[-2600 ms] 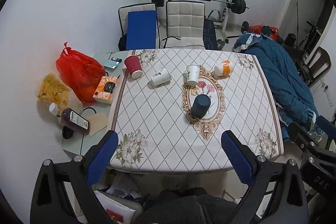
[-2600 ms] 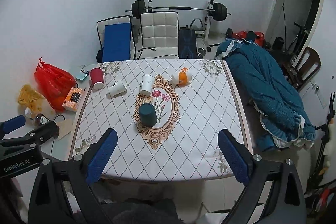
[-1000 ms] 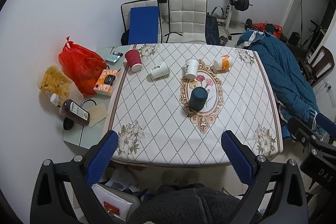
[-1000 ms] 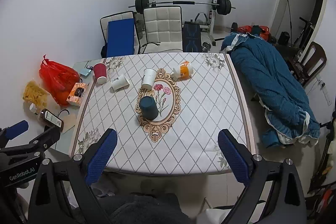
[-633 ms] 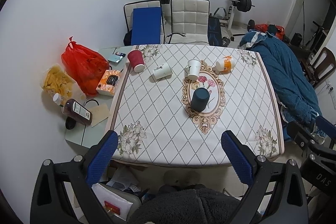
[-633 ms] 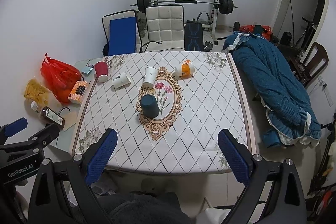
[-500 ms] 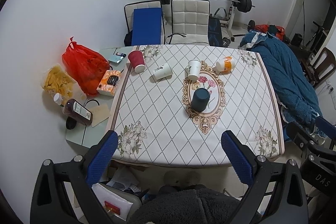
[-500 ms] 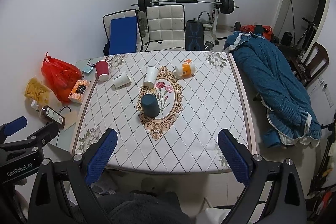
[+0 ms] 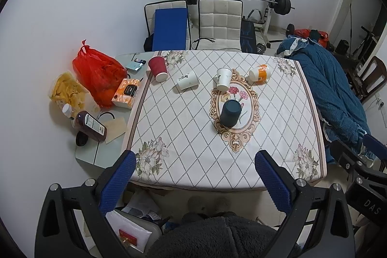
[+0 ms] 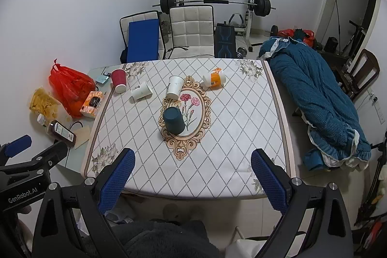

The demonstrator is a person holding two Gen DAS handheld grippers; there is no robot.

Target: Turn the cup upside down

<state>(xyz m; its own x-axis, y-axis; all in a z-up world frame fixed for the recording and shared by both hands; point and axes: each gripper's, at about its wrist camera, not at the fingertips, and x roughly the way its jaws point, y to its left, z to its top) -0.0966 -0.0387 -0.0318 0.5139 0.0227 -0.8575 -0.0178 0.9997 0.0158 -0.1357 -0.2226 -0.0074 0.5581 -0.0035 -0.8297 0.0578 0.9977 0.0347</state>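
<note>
Both claws hang high above the near edge of the table [image 9: 278,127], spread wide with nothing between the blue pads. The left claw [image 9: 194,175] fills the bottom of its own frame; the right claw [image 10: 192,173] does the same in its view.

The dark teal cup [image 9: 230,113] stands mouth-down near the middle of the frame, on the oval flower medallion of the tablecloth. Above it sits a white cup [image 9: 223,82], also upside down. Left of that, a second white cup [image 9: 188,83] lies on its side, and an orange-and-white cup [image 9: 259,73] lies tipped over at upper right. A red cup [image 9: 158,69] stands inverted at the table's upper left corner.
</note>
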